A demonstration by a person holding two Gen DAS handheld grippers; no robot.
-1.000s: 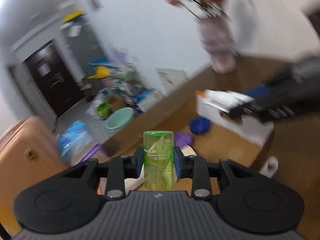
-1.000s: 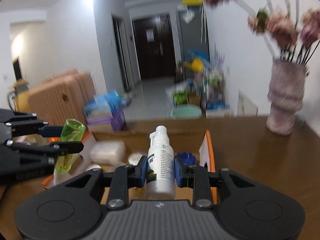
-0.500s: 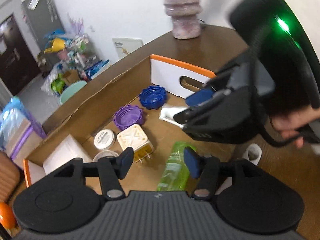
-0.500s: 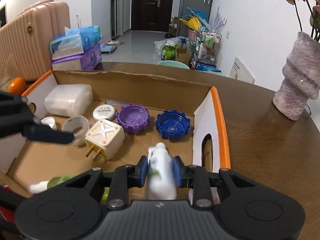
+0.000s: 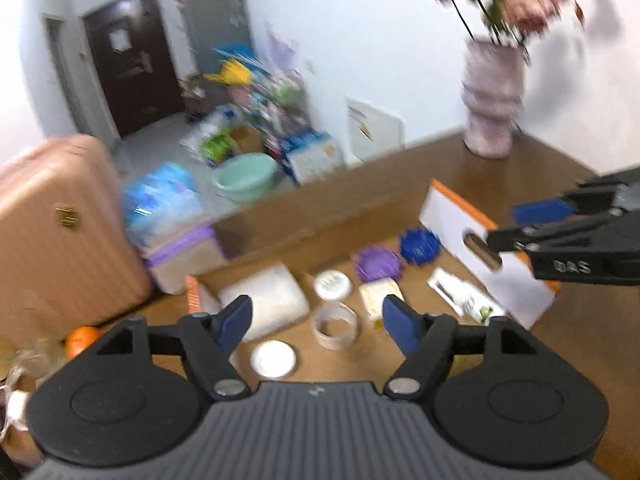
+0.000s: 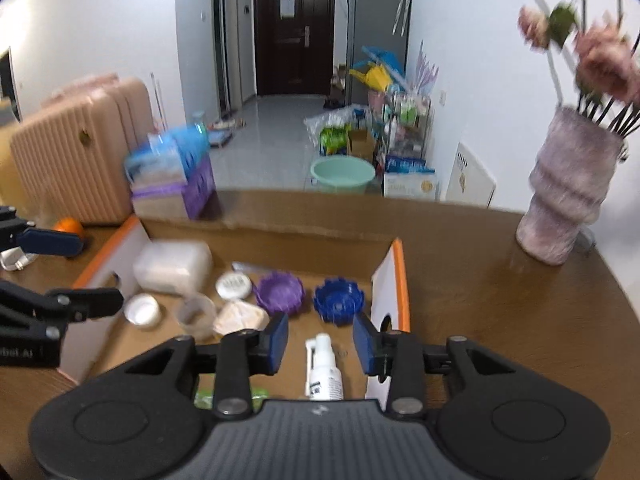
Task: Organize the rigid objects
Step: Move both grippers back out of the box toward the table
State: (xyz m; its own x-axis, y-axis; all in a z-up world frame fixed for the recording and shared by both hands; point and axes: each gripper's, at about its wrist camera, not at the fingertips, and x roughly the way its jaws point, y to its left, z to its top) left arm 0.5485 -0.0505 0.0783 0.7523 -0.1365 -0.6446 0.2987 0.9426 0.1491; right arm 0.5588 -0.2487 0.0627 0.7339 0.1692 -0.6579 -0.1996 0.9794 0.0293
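An open cardboard box (image 6: 396, 276) with orange-edged white flaps lies on the brown table. In it lie a white spray bottle (image 6: 323, 372), a green bottle (image 6: 206, 394) mostly hidden behind my right gripper, a purple cap (image 6: 279, 293), a blue cap (image 6: 338, 300), a white plug adapter (image 6: 239, 317), a clear ring (image 6: 196, 314), white lids and a white block (image 6: 173, 266). My right gripper (image 6: 320, 344) is open and empty above the spray bottle. My left gripper (image 5: 316, 322) is open and empty above the box (image 5: 504, 276); the spray bottle (image 5: 460, 296) lies at the box's right.
A pink vase (image 6: 568, 208) with flowers stands on the table at the back right. An orange fruit (image 6: 68, 226) and tissue packs (image 6: 172, 176) lie left of the box. A pink suitcase (image 6: 72, 148) and floor clutter are beyond the table.
Both grippers opened and pulled up and back from the box. The green bottle and the white spray bottle now lie inside the box.
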